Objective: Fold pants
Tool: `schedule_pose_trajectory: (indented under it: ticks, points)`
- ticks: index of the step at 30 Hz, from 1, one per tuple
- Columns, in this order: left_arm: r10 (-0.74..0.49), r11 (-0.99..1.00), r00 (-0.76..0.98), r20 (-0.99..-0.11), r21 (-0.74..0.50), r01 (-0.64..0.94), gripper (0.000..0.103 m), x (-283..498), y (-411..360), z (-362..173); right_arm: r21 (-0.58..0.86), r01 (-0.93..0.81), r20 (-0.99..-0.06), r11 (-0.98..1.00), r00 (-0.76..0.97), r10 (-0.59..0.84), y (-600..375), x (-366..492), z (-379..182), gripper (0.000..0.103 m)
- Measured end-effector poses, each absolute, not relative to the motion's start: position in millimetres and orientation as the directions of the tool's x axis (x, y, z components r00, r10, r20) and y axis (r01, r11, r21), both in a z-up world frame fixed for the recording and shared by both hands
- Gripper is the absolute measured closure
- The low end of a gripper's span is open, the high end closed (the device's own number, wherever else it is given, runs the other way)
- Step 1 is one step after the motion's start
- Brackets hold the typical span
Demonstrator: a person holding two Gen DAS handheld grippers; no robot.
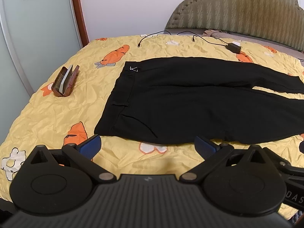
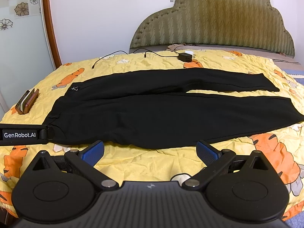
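Both views are evenly and softly lit by indoor light; its source is not in frame. Shadows are faint. The black pants (image 1: 190, 98) read as near-solid dark, fold detail mostly lost. Mild sheen shows on the glass door (image 1: 38, 38). Fisheye distortion bows the bedspread (image 2: 152, 163) edges and darkens the frame corners. Focus is fair throughout; the headboard (image 2: 218, 22) appears slightly soft.

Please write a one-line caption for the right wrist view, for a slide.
Open right gripper hovers before black pants laid flat on a yellow carrot-print bedspread.
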State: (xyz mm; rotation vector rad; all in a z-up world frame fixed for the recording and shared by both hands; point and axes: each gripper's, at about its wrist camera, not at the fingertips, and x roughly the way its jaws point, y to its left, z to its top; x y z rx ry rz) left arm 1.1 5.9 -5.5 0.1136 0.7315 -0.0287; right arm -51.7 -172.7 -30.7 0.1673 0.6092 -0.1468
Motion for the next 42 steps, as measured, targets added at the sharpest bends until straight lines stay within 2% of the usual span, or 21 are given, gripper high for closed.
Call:
schedule_pose_trajectory:
  ticks: [42]
  points:
    - [0.016,0.992,0.738,-0.675,0.1,0.071,0.0,1.7,4.5,-6.6,0.099,0.168,-0.588,0.981,0.805,-0.079,-170.1,-54.8,-29.2,0.0]
